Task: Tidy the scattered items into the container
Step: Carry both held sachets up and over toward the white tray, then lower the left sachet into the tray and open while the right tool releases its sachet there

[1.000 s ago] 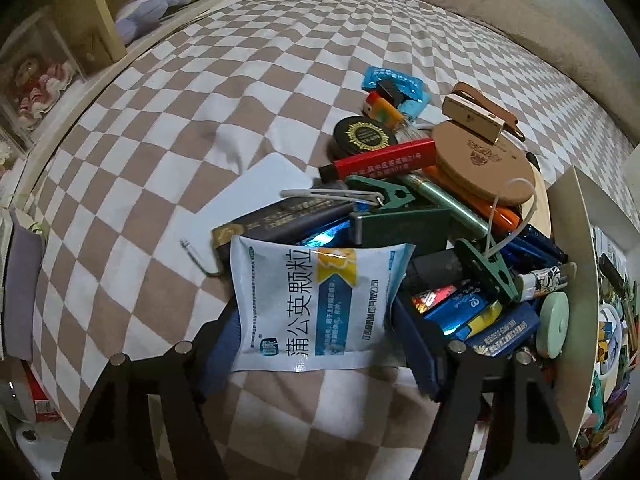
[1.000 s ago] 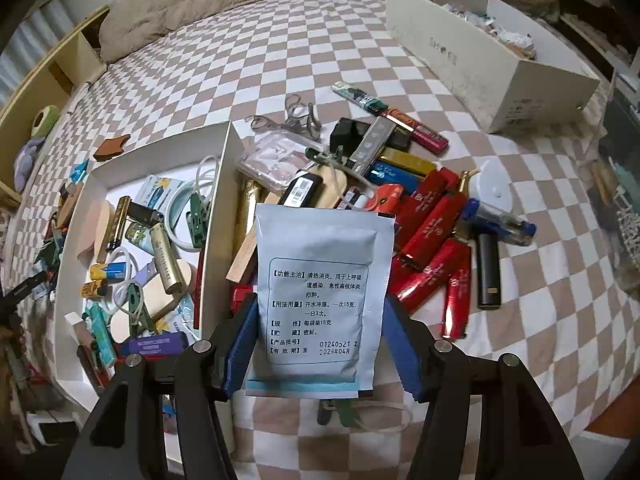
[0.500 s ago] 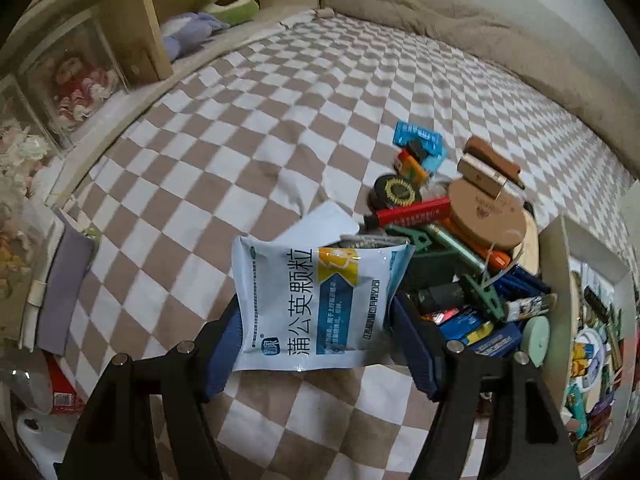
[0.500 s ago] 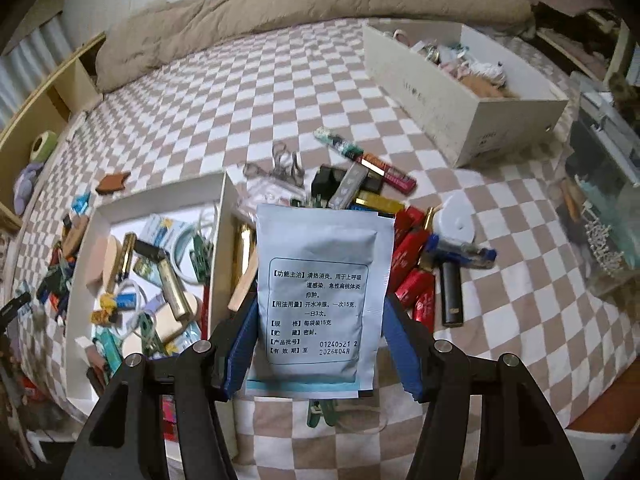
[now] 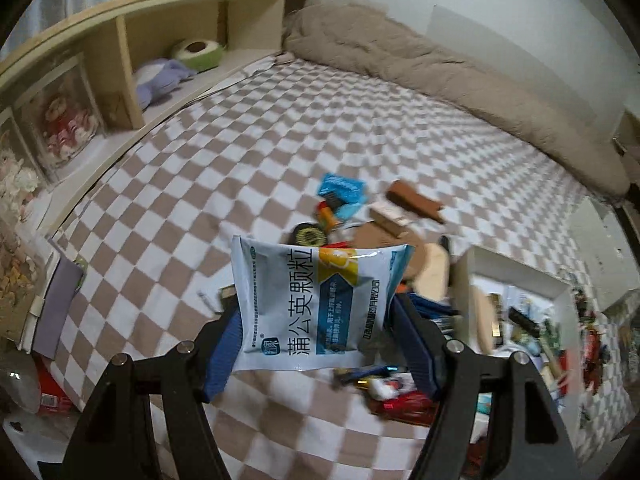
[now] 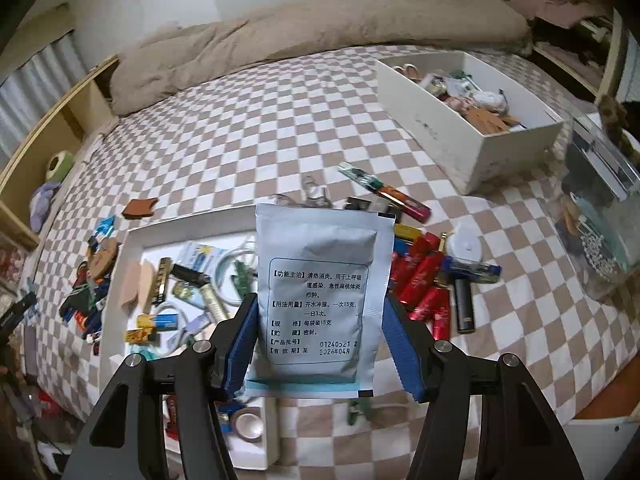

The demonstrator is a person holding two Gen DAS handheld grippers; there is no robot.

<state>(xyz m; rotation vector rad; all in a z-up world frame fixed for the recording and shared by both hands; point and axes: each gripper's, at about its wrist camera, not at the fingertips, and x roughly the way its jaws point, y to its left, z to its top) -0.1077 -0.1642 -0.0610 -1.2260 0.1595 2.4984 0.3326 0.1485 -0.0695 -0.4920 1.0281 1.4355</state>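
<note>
Checked brown-and-white bedspread (image 6: 280, 128) covers the whole working surface; on it lies the shallow white rectangular tray (image 6: 188, 226) that already holds pens, clips and small tubes, with a deeper white box (image 6: 448, 128) well apart at the far right of the right wrist view; which of the two is the intended container I cannot say for sure, though the tray seems likelier since most loose things lie around it.

Each gripper carries a flat sachet held upright by its two side edges; the left gripper (image 5: 316, 340) is clamped on a pale blue printed foil sachet (image 5: 316, 304) with a yellow-and-blue band, the right gripper (image 6: 320, 340) on a pale grey sachet showing its text-printed back (image 6: 320, 288); the blue pads press both side edges, jaws about half spread, and both sachets hang clear of the bed.

For the drop, the relation that counts: in the right wrist view the tray lies just below and to the left of the grey sachet, its long axis running left to right, so the right hand looks nearer; in the left wrist view the tray (image 5: 516, 268) sits off to the right, past a heap of loose items (image 5: 360, 216).

Hidden or unclear: each sachet screens what lies behind it; the left view is motion-blurred, so the heap's pieces are hard to name; the red tubes (image 6: 420, 280) beside the tray are partly covered.
</note>
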